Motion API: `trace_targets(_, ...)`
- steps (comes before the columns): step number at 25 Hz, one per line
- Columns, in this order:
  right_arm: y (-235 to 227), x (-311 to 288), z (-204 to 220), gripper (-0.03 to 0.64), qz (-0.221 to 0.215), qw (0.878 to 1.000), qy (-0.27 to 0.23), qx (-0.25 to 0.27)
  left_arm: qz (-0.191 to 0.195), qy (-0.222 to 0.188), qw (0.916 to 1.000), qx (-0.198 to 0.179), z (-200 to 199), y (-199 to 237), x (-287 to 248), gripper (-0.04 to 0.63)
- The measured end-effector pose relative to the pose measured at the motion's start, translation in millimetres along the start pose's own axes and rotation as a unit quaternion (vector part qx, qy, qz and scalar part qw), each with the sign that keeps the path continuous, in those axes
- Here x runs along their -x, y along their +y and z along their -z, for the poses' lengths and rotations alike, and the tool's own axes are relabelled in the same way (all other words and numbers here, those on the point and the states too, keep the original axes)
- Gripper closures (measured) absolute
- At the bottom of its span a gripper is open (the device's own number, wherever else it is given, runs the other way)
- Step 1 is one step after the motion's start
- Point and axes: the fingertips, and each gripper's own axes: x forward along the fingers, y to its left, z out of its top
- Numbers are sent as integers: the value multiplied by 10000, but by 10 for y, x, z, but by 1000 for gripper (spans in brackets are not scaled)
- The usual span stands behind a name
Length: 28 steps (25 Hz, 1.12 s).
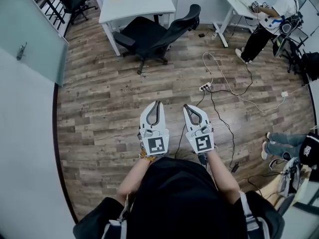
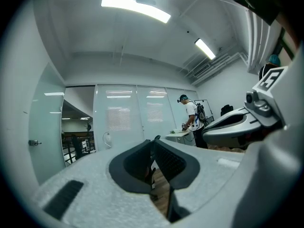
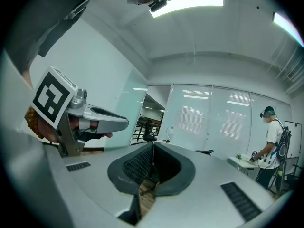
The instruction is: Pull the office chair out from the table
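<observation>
The office chair (image 1: 154, 36) stands in the upper middle of the head view. Its seat is tucked against the white worktop (image 1: 137, 6) and its backrest leans out toward the upper right. Both tools are in the lower centre of that frame, well apart from the chair and pointing toward it across the wooden floor (image 1: 109, 108).

The left hand-held gripper (image 1: 158, 102) has its jaws pressed together with nothing between them, as its own view (image 2: 154, 140) confirms. The right hand-held gripper (image 1: 185, 106) is likewise closed and empty (image 3: 153, 144).

The step in hand looks like the approach, with no grasp begun. To do it well, the path should probably keep left of the cables (image 1: 224, 83) and the power strip (image 1: 205, 87) lying right of centre. The jaws need to open before they reach the chair. The top edge of the backrest, the part facing this way, seems the easiest hold, ideally with one tool at each side. The pull should then run straight down the frame so the castors roll rather than drag and the seat clears the worktop without snagging
</observation>
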Motion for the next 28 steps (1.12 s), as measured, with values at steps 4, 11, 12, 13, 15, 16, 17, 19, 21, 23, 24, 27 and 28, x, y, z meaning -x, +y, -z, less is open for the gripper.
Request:
trace_targets(4, -152, -313, 21, 610, 97, 9999, -15, -37, 73, -5, 9999, -110, 122, 135, -349, 555)
trace_targets(11, -601, -724, 229, 609, 110, 9999, -25, -46, 118, 90, 9995, -286, 220, 167, -993, 555)
trace_targets(12, -682, -797, 284, 609, 100, 9999, -18, -77, 99, 114, 9995, -286, 241, 164, -1102, 555)
trace_targets(13, -770, -878, 341, 609, 83, 9999, -1, -102, 83, 125, 9994, -301, 256, 162, -1224, 555)
trace_targets(15, -963, -1063, 441, 610, 29, 9999, 1, -133, 31, 143, 9993, -332, 283, 161, -1491, 555)
trace_targets(16, -1067, -1163, 484, 609, -13, 9999, -14, -136, -8, 165, 9992, -355, 303, 162, -1628, 555)
trace_targets(17, -1176, -1263, 523, 610, -61, 9999, -35, -137, -41, 186, 9990, -409, 325, 160, -1769, 555)
trace_targets(19, -1415, -1462, 588, 610, -149, 9997, -64, -164, -105, 226, 9984, -510, 353, 150, -2057, 555)
trace_targets(21, -1671, -1662, 631, 609, -234, 9995, -72, -179, -201, 299, 9982, -476, 340, 144, -2345, 555)
trace_targets(23, -1925, -1853, 660, 610, -323, 9993, -89, -172, -282, 356, 9978, -476, 321, 132, -2619, 554)
trace_targets(24, -2049, -1944, 677, 609, -364, 9991, -100, -178, -321, 388, 9975, -499, 324, 124, -2750, 555)
trace_targets(27, -2399, -2205, 749, 610, -486, 9985, -148, -221, -428, 499, 9964, -538, 372, 79, -3115, 554)
trace_targets(28, -2507, -2280, 783, 611, -533, 9982, -157, -216, -461, 540, 9961, -529, 387, 54, -3221, 554)
